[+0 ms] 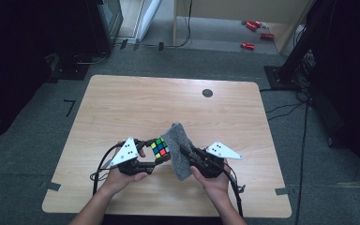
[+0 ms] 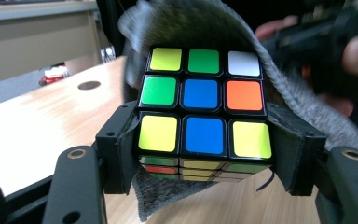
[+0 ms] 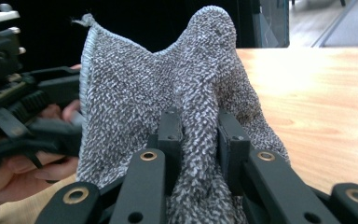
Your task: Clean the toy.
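Observation:
A colourful puzzle cube (image 1: 159, 148) (image 2: 203, 112) is held above the table's near middle, clamped between the jaws of my left gripper (image 1: 157, 157) (image 2: 205, 149). A grey knitted cloth (image 1: 179, 150) (image 3: 177, 107) drapes against the cube's far side and hangs down beside it. My right gripper (image 1: 187, 154) (image 3: 199, 135) is shut on a pinched fold of that cloth. In the left gripper view the cloth (image 2: 205, 28) wraps behind and under the cube. The two grippers face each other, close together.
The light wooden table (image 1: 122, 103) has a dark round grommet (image 1: 207, 93) at its far right. Red objects (image 1: 255, 33) lie on the floor beyond the table. Cables trail on the floor to the right.

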`<state>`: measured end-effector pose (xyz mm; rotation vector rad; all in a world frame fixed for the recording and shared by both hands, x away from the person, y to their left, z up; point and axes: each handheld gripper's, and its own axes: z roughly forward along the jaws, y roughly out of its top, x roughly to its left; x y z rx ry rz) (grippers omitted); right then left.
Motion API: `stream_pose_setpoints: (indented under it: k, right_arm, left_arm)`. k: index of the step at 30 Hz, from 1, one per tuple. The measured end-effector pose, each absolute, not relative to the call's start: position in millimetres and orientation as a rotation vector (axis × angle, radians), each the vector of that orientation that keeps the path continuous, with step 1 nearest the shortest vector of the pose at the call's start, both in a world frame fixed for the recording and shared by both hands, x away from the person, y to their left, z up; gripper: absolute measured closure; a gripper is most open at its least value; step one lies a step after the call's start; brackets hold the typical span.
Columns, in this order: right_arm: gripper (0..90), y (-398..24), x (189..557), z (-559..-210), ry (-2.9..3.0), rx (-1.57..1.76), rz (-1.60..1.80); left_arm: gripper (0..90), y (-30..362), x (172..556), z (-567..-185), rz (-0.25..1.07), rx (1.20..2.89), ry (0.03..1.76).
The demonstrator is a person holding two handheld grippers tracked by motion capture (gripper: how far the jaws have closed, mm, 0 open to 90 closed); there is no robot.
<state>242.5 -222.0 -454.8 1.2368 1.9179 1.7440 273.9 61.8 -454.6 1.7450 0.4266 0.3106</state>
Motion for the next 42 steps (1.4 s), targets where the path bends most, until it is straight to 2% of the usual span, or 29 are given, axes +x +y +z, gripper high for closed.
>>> stream_pose_setpoints:
  k: [5,16,20,28,38,42]
  right_arm:
    - [76.0,-225.8,245.7,-458.1,1.915,1.281,1.792]
    - [75.9,-197.1,242.3,-474.7,2.183,1.086,1.822]
    - [75.9,-190.9,241.4,-476.8,2.22,1.03,1.753]
    - [76.5,-219.3,245.8,-462.9,1.976,1.174,1.842]
    - [76.2,-190.4,240.3,-474.9,2.211,1.029,1.718]
    - [76.3,-196.4,243.0,-471.8,2.145,1.063,1.716]
  left_arm:
    - [34.5,72.2,278.6,-452.7,0.258,1.646,0.488]
    - [34.5,78.6,282.4,-452.3,0.221,1.596,0.533]
    - [34.5,83.3,283.8,-451.3,0.23,1.582,0.549]
    - [34.5,76.4,282.6,-455.3,0.196,1.606,0.532]
    - [34.5,79.5,283.1,-452.8,0.194,1.584,0.538]
    - [34.5,82.8,282.9,-451.0,0.198,1.575,0.54]
